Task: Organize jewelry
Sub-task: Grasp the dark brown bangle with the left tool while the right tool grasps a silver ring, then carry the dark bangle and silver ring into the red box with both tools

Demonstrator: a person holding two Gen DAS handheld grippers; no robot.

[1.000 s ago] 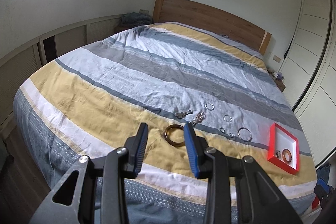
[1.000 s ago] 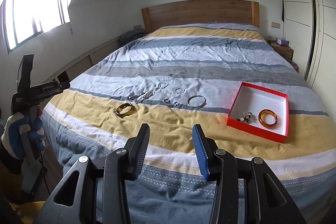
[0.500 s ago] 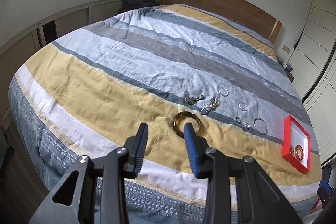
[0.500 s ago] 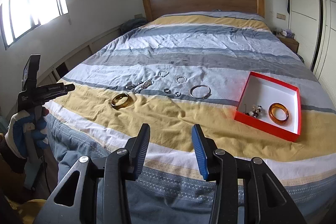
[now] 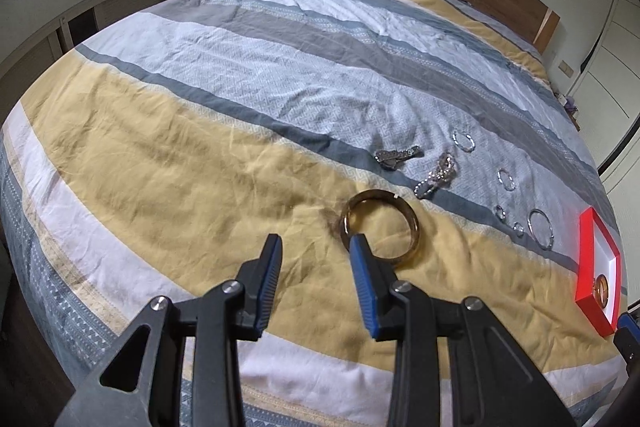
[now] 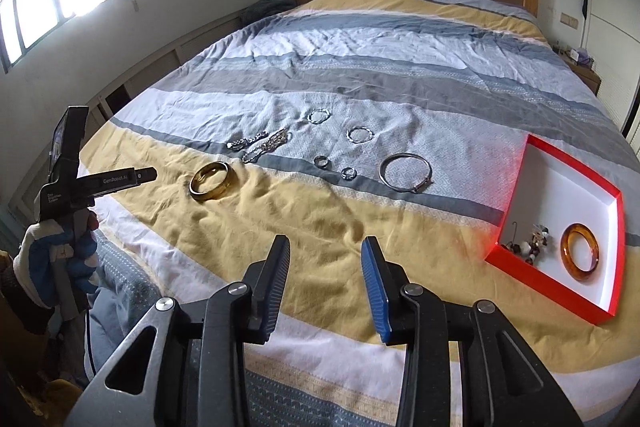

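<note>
**Both grippers open above the bed, gold bangle just ahead of your left one**

Your left gripper hangs over the yellow stripe of the striped duvet with its fingers spread and nothing between them. The gold bangle lies flat on the yellow stripe; in the left wrist view the tip of the right-hand blue pad overlaps its near rim, though you cannot tell from here whether they touch. Just beyond the bangle sit two silver chain pieces side by side on the grey and pale stripes. Further right come two small silver hoops, two small rings and a thin silver bangle, all lying apart from each other. At the far right, the red box with a white inside rests on the duvet; it holds an amber bangle and, beside it, a small cluster of beaded pieces.

Your right gripper is also released, empty, held over the yellow stripe near the bed's foot, well apart from the jewelry.
</note>
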